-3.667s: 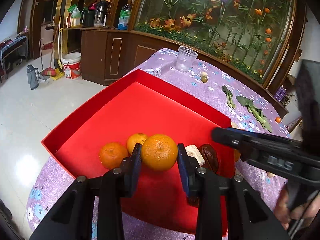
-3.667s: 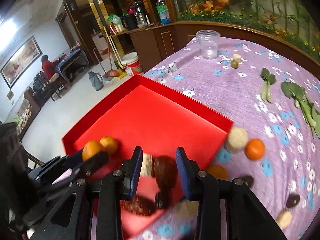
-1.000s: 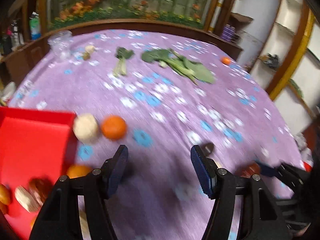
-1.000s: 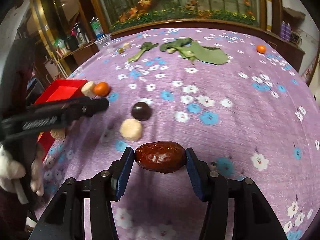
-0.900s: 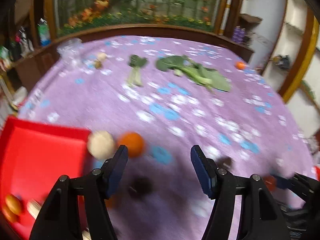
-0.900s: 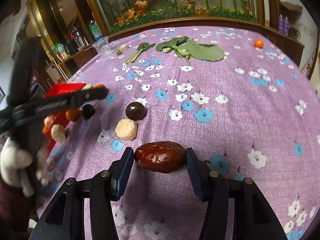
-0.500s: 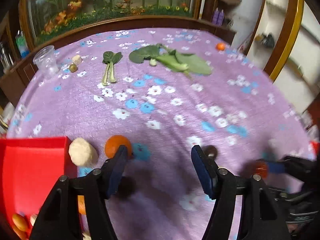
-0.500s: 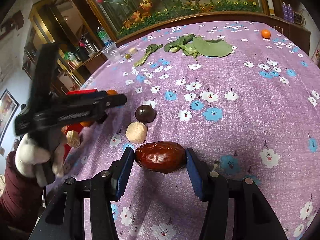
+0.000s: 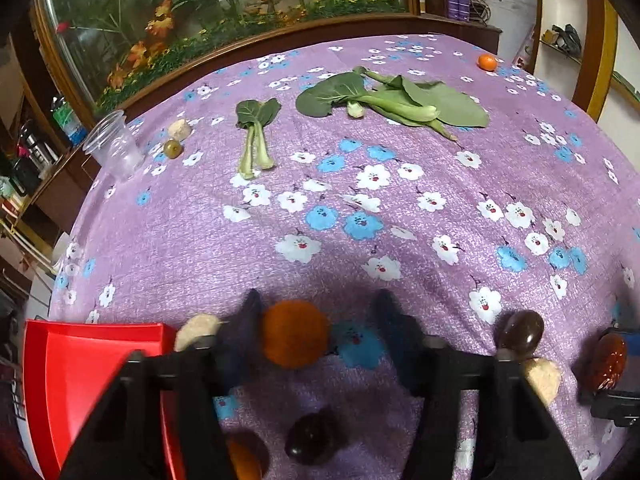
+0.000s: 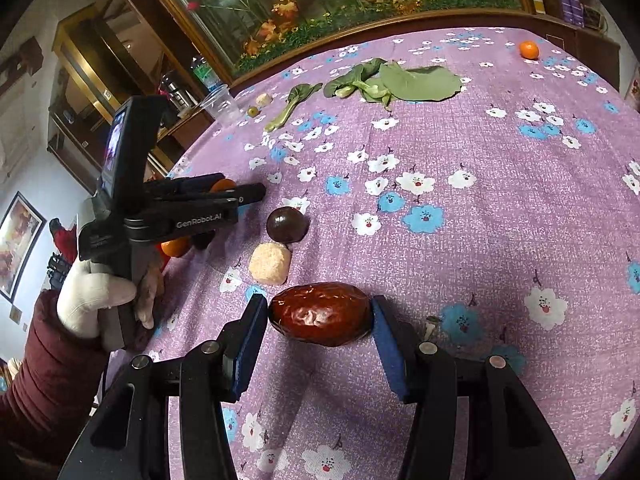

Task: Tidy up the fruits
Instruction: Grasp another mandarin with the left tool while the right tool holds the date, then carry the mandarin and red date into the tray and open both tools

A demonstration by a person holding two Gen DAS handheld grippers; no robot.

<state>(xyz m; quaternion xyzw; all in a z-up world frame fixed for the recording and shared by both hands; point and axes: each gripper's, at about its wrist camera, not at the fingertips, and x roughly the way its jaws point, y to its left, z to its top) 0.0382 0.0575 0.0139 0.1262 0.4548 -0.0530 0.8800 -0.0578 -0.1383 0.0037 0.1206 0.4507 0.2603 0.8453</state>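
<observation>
An orange [image 9: 294,332] lies on the purple flowered cloth between the blurred fingers of my left gripper [image 9: 320,330]. It touches the left finger, with a gap to the right one, and the jaws are closing. From the right wrist view, that left gripper [image 10: 250,194] reaches in from the left with the orange [image 10: 222,185] between its fingers. My right gripper [image 10: 320,320] is shut on a wrinkled red date [image 10: 320,314], just above the cloth. The red box [image 9: 92,336] sits at the lower left.
Loose on the cloth are a pale round fruit [image 9: 198,330], two dark round fruits [image 9: 520,334] [image 9: 310,436], another pale fruit [image 10: 270,268] and a second orange [image 10: 174,246]. Leafy greens [image 9: 392,100], a plastic cup [image 9: 114,148] and a small orange [image 9: 487,62] lie far back.
My left gripper swung from the red box across the cloth, came down over the orange, and its jaws narrowed around it. The right gripper still holds the date and barely moved.
</observation>
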